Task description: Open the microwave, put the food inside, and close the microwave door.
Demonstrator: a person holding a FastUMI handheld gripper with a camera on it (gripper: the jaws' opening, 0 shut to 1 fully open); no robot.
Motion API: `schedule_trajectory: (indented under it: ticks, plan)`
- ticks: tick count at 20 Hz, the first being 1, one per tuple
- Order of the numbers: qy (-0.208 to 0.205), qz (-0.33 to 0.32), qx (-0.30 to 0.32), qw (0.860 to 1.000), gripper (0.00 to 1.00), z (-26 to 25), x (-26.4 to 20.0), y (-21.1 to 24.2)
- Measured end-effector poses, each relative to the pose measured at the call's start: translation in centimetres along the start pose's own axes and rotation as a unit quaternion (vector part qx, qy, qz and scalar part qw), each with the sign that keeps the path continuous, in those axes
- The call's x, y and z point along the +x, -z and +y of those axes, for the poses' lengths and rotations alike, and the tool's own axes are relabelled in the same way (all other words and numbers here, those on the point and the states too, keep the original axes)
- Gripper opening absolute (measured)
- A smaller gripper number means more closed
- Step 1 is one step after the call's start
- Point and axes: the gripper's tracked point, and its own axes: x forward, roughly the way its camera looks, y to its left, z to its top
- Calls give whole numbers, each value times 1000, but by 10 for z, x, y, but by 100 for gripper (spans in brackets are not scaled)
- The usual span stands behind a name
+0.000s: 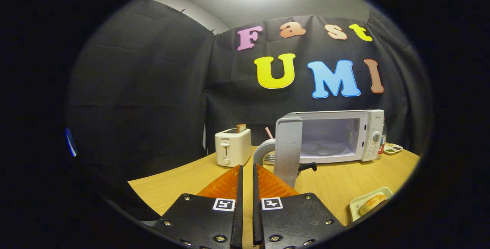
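Note:
A white microwave (369,134) stands at the back of the wooden table (337,187), beyond my fingers and to their right. Its door (288,147) is swung wide open toward me and shows edge-on, with a curved grey handle (261,152) on its left side. The lit cavity (325,139) holds only a glass turntable. The food, a golden bun (372,202), lies on a pale plate (354,207) near the table's front, right of my fingers. My gripper (247,168) is shut, with nothing between its fingers, and its tips point just left of the door.
A white toaster (232,147) with a slice of toast (240,127) in it stands left of the microwave. A small tray (393,148) and a bottle (383,134) sit by the microwave's right side. A black knob (308,166) sticks out below the door.

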Motion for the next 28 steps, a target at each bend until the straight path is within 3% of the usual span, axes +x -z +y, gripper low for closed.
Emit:
schedule_trajectory:
  ticks: [3,5,6,10,14,21,28]
  plan:
    - [-41,4,22,999,11,-10,-21,-8]
    - [-70,23,35,997,34,-21,-33,-4]
    - [-70,40,39,996,57,-34,-40,3]
    - [-47,83,29,995,96,-93,-66,29]
    - [31,101,4,994,98,-175,-95,52]
    - [114,141,0,983,98,-254,-127,97]
    - [136,192,-6,972,98,-273,-128,132]
